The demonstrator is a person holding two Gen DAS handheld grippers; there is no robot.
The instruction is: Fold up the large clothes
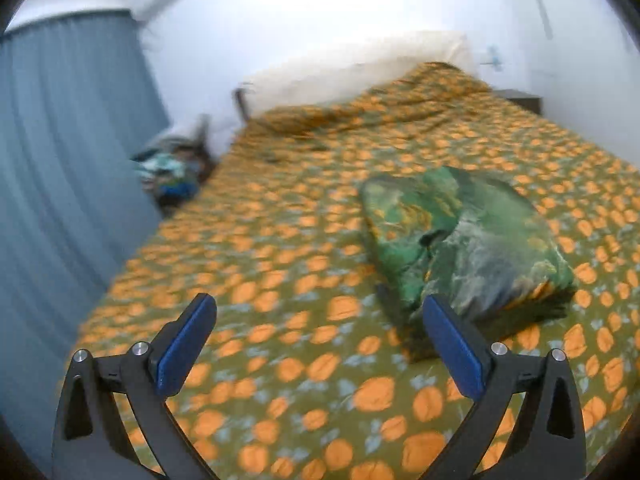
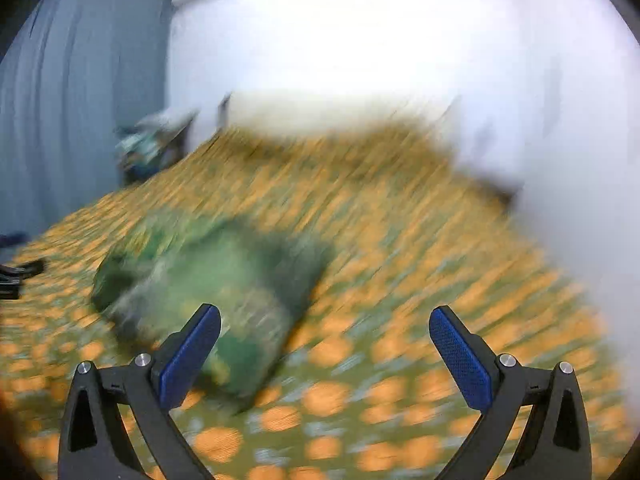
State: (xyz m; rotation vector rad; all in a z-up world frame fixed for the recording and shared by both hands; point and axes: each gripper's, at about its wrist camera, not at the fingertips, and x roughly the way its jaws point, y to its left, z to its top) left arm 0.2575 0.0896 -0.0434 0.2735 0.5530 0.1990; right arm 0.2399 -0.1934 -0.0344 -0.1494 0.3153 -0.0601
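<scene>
Hovering over bed [image 1: 280,240], both tongs [image 1: 320,340] [image 2: 324,344] agape, empty; best squaring folded cloth [image 1: 460,236] gently.

Our left gripper [image 1: 320,344] hangs above the bed [image 1: 280,240] with its jaws spread wide and nothing between them. The bedspread [image 1: 260,360] is olive green with orange blobs. A folded green cloth [image 1: 472,236] lies on it ahead and to the right; the tip of our right blue pad [image 1: 452,348] overlaps its near edge, though we cannot tell whether they touch. A cream pillow [image 1: 360,64] lies at the far end. A blue-grey curtain [image 1: 60,140] hangs on the left, with a blurred heap of clothes [image 1: 172,172] beside the bed.
</scene>
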